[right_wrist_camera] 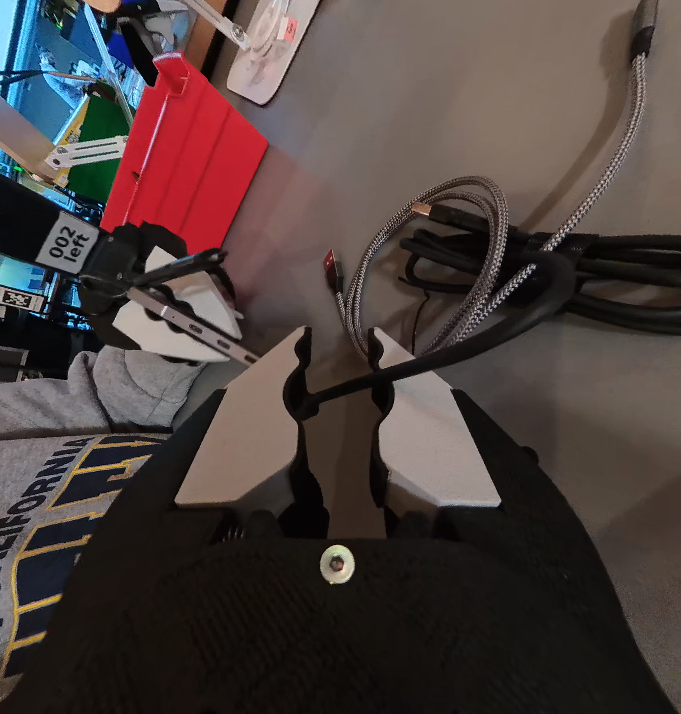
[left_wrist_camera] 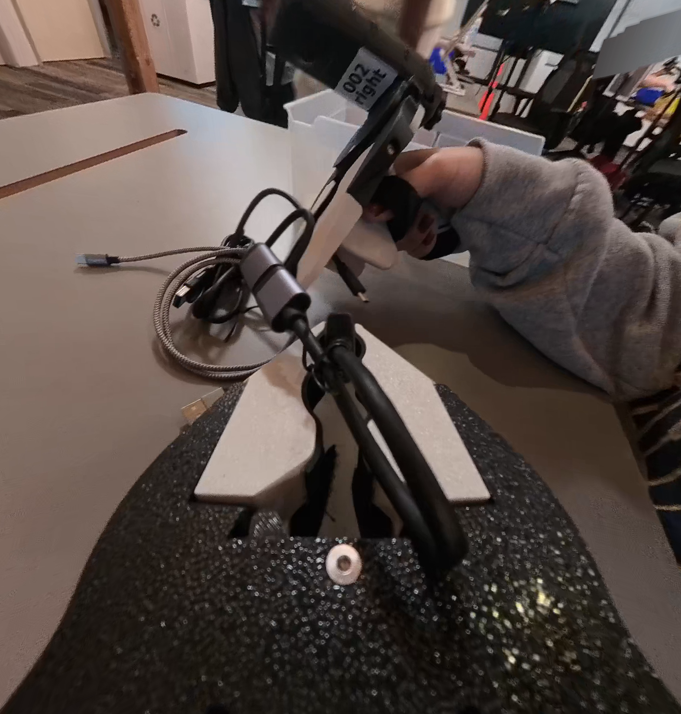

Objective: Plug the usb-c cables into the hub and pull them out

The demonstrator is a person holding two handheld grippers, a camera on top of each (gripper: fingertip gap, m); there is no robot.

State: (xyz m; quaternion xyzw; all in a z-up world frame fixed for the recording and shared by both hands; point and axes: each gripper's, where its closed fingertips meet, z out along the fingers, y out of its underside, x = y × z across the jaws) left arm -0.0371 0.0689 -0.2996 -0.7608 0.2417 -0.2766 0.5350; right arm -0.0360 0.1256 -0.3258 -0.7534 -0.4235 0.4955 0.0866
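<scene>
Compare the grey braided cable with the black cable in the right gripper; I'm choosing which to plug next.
The black USB-C cable is smooth and lifted in the right gripper; the grey braided cable is woven and lies coiled on the table. Both are unplugged from the hub.

Slim grey hub (right_wrist_camera: 200, 328) tilted above the table, black usb-c cable (left_wrist_camera: 350, 280) unplugged just beside it
</scene>
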